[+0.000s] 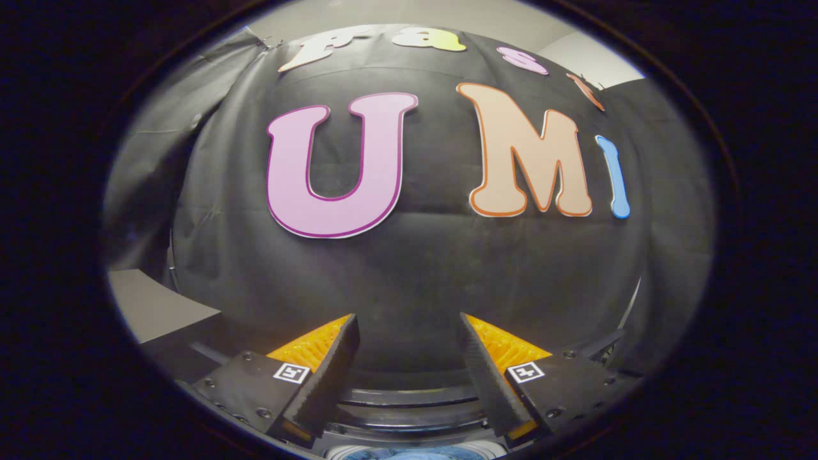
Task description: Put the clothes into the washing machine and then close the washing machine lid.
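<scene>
Our jaws stand wide apart and empty, facing the wall; we should tilt down toward the washing machine below them.

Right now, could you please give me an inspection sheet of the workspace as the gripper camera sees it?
Surface: a pale grey flat surface lies beyond the fingers, off to one side.
Job's things: dark curved rim of the washing machine sits below and between the fingers; under it, a sliver of blue fabric, too little to identify.
Clutter: nothing seen.
Grippers: the gripper is open, fingers spread wide, holding nothing, aimed at the wall.
Cables: nothing seen.
Surroundings: black cloth booth wall ahead; light plain wall above it.
</scene>
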`<state>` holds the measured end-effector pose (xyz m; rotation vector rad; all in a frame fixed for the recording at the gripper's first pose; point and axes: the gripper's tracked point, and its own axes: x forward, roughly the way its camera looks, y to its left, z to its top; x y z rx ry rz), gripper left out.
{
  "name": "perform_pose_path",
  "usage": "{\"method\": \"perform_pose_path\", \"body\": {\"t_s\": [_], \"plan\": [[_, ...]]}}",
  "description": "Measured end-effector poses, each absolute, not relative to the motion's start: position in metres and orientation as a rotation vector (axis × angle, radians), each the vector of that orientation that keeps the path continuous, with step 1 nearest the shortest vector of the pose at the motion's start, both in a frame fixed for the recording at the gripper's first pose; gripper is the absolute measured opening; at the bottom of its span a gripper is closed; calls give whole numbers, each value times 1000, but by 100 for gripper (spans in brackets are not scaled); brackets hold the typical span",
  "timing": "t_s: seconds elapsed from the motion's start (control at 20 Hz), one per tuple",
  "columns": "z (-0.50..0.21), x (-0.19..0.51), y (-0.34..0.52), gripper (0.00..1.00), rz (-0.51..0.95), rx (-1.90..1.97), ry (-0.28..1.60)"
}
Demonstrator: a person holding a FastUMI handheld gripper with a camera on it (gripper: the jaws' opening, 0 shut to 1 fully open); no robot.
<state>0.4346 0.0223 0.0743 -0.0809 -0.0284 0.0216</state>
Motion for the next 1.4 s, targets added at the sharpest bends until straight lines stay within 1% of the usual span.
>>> {"method": "perform_pose_path", "body": {"t_s": [1.15, 1.4], "plan": [[63, 408, 19, 96, 2, -75, -29], [58, 401, 19, 96, 21, -82, -20]]}}
